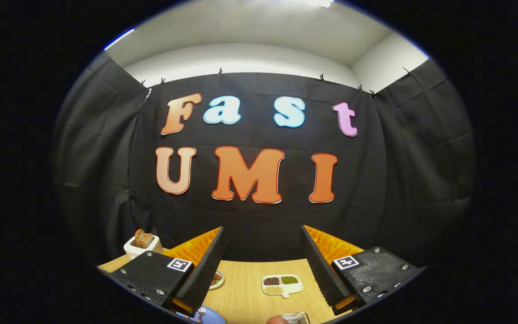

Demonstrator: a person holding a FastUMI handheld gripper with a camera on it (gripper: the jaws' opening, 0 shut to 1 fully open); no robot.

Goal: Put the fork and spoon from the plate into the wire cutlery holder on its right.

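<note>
Claw (262, 252) agape above one plate (212, 316)

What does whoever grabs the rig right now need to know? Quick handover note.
Gripper: fingers open, nothing between them, held high and facing the booth wall.
Blue plate: just its rim peeks out near the left finger, with what looks like the fork on it. Spoon: can't tell.
A clear or wire object sits at the bottom, right of the plate; possibly the holder, too cropped to say.
Beyond the fingers: a tray of beans, a small dish, a toaster.
Done: nothing visibly. Left: both pieces, it seems.
</note>
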